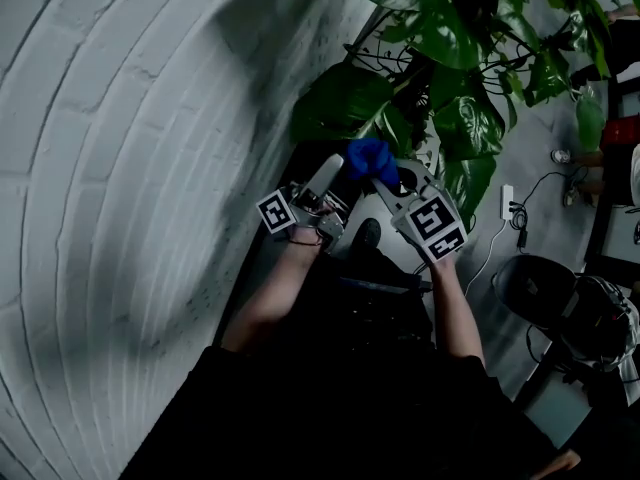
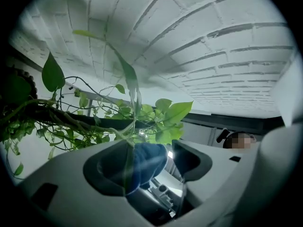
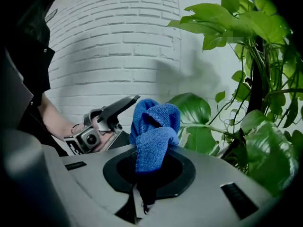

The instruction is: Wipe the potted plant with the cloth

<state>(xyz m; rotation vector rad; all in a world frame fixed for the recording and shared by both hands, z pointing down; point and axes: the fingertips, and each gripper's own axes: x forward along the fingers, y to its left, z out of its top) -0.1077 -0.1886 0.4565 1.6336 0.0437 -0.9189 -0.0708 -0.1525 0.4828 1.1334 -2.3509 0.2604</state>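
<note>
Brick wall hems your left — right gripper clamps the cloth, left gripper gapes beside the potted plant.

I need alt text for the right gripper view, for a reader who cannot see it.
The right gripper holds a bunched blue cloth, which stands up from its jaws. The green plant fills the right side; the left gripper and a white brick wall are at left.

A white-painted brick wall is filling the left side, with a soft dark shadow falling across it. At the right, grey floor is showing, and a white power strip is lying on it.
</note>
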